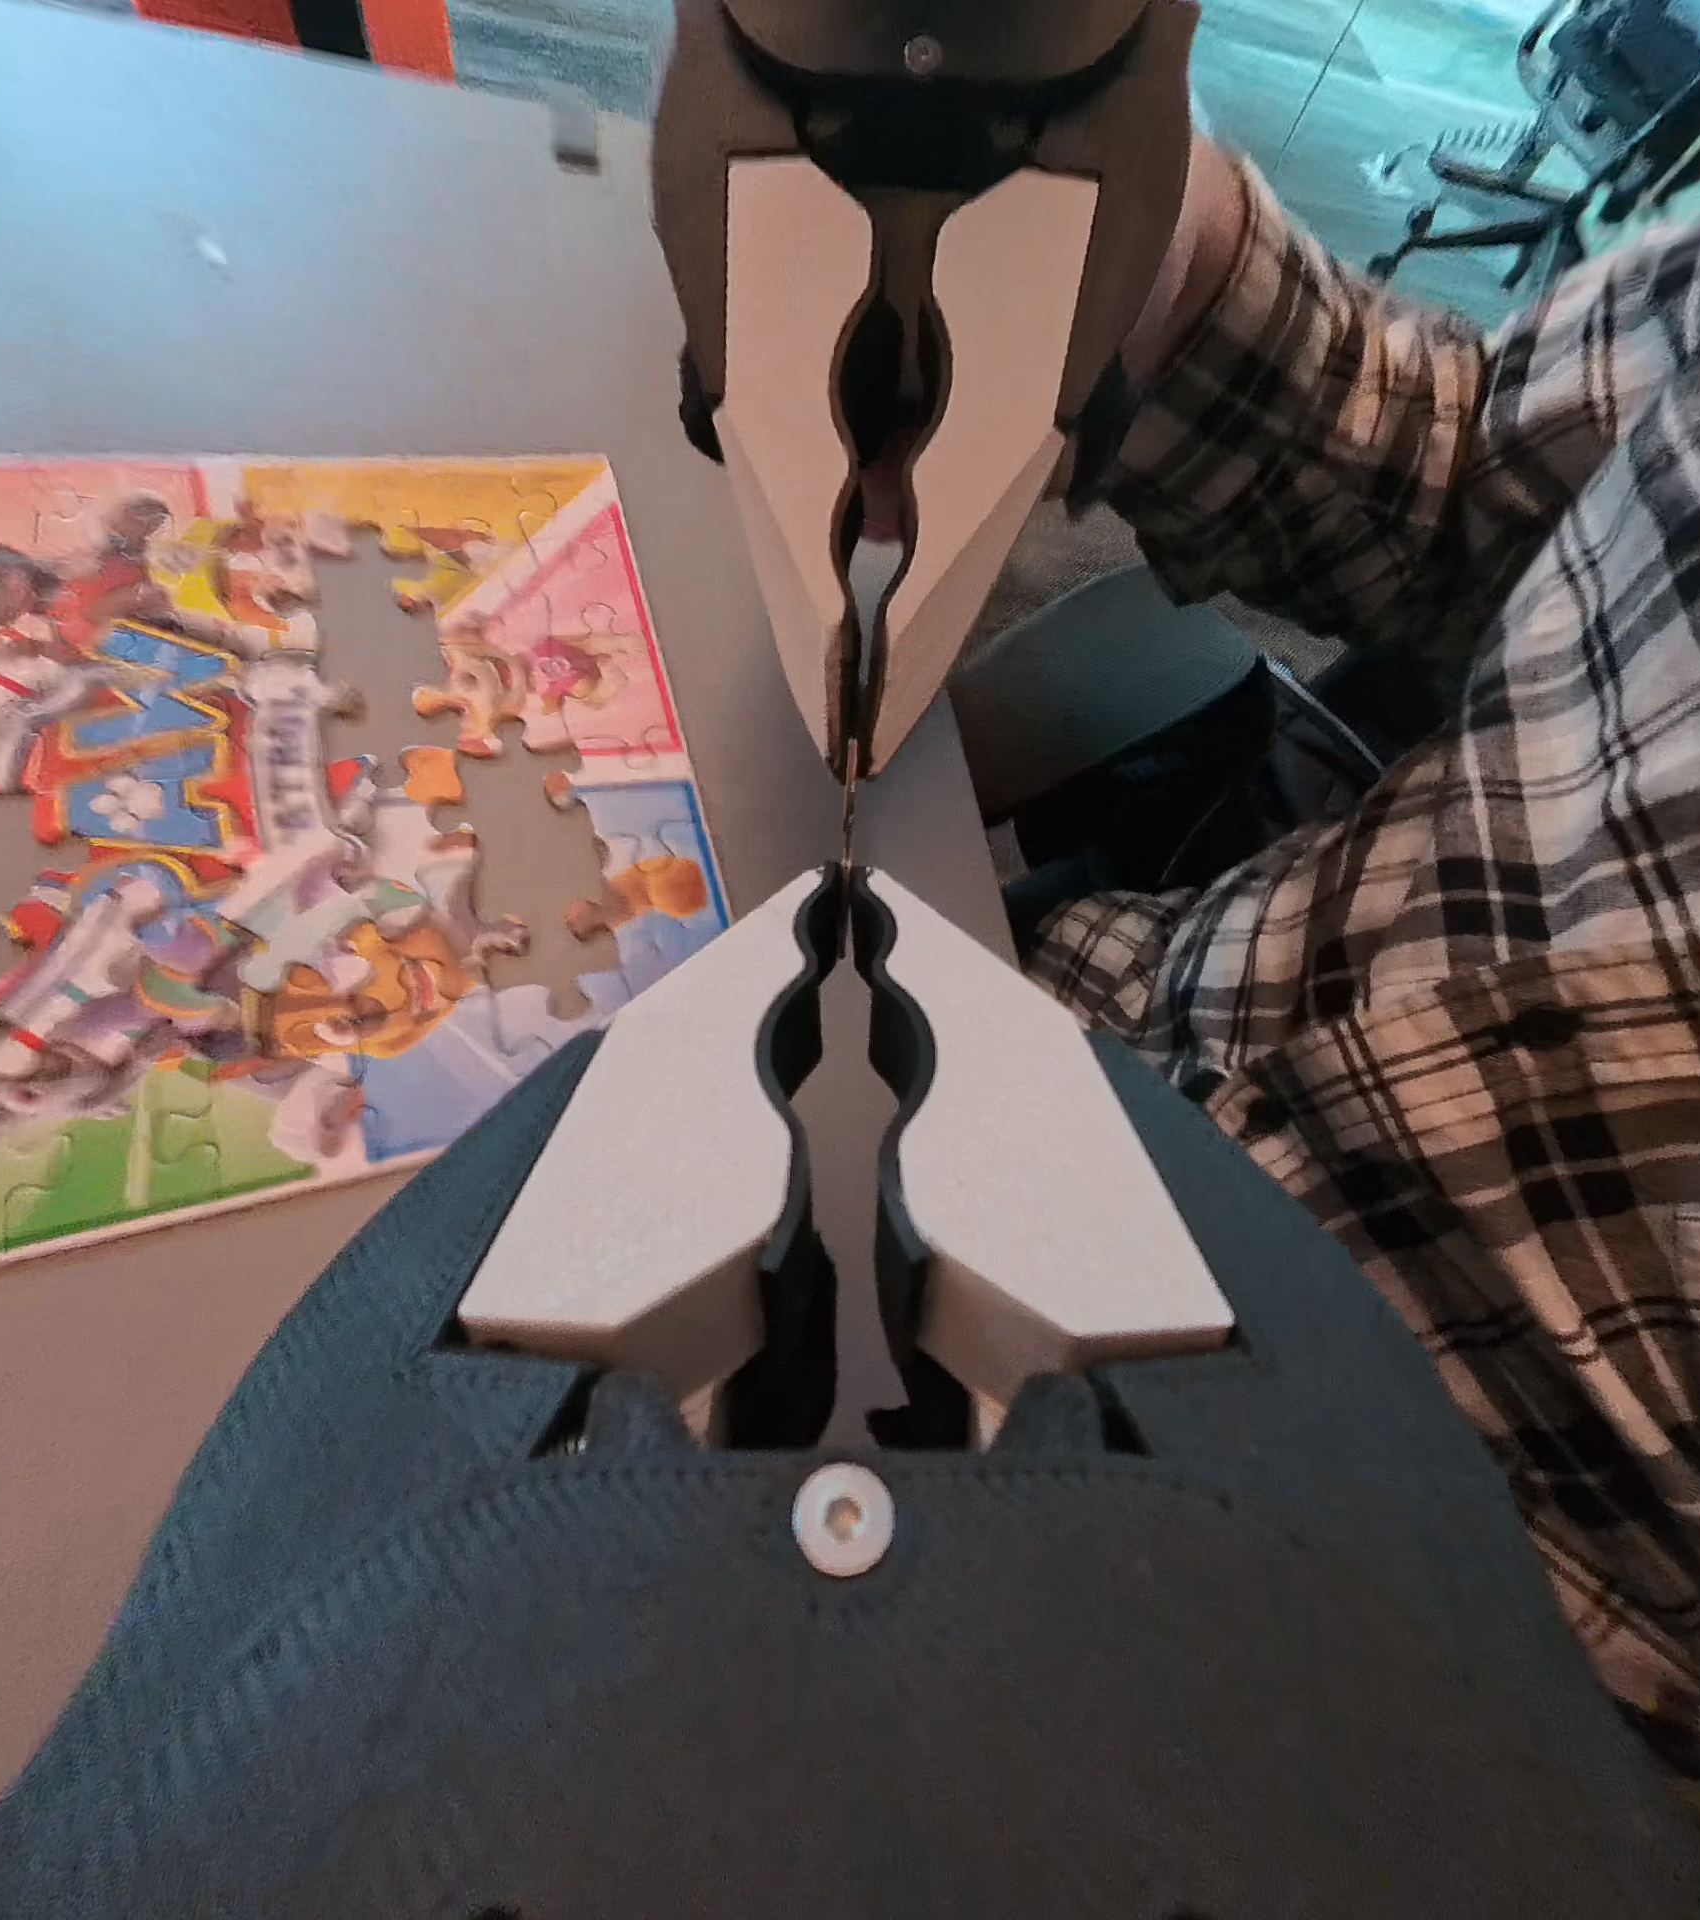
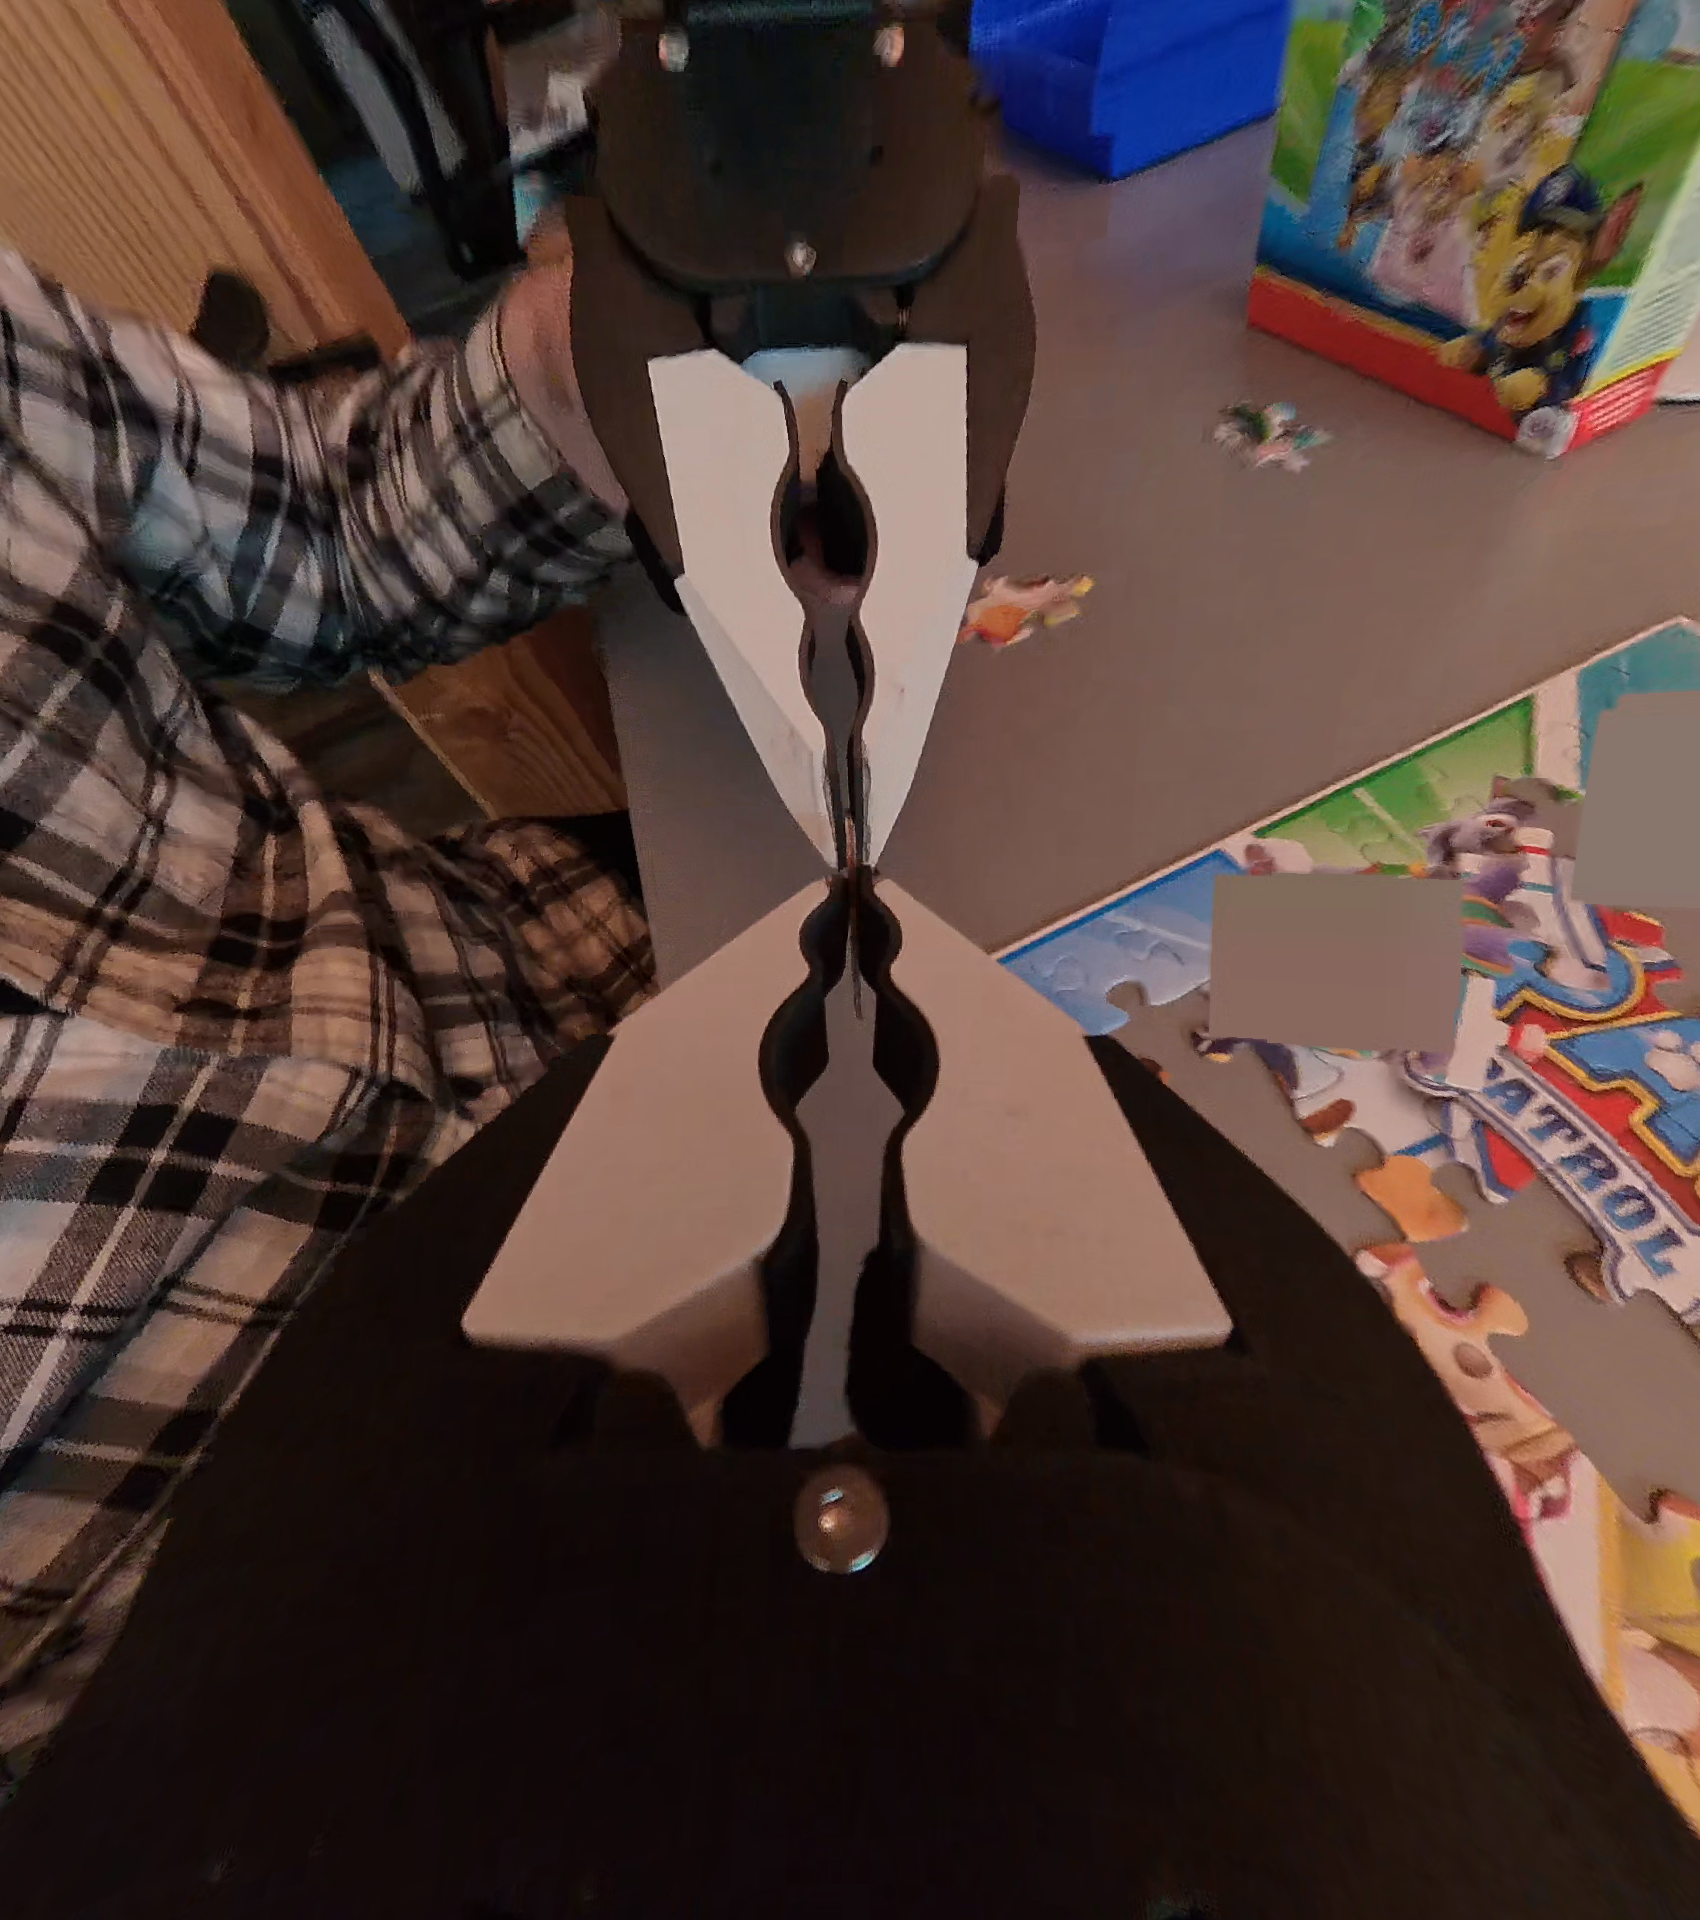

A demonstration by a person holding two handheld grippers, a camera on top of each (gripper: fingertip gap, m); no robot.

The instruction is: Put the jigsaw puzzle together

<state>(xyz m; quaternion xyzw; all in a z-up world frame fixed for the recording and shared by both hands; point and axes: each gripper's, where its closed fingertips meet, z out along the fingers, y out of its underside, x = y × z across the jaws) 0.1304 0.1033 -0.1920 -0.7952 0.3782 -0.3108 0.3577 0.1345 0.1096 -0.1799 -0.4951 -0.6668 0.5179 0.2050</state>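
The half-built cartoon jigsaw puzzle point(image 1: 202, 831) lies flat on the grey table point(image 1: 306, 312), with several gaps in its middle; it also shows in the right wrist view point(image 2: 1635, 1122). My left gripper point(image 1: 844, 883) and my right gripper point(image 2: 851, 891) meet tip to tip above the table's edge. A single puzzle piece point(image 1: 848, 821) is seen edge-on as a thin strip point(image 2: 856, 966), and both pairs of jaws are closed on it. The right gripper point(image 1: 851, 764) faces me in the left wrist view; the left gripper point(image 2: 851, 847) faces me in the right wrist view.
Two loose pieces point(image 2: 1022, 608) point(image 2: 1272, 431) lie on the table beyond the puzzle. The puzzle box point(image 2: 1511, 208) stands at the back right, with a blue bin point(image 2: 1126, 73) behind it. A person's plaid sleeve point(image 1: 1448, 935) and a wooden cabinet point(image 2: 129, 156) are beside the table. Only a small space, under 4 cm, lies between the two pairs of fingers.
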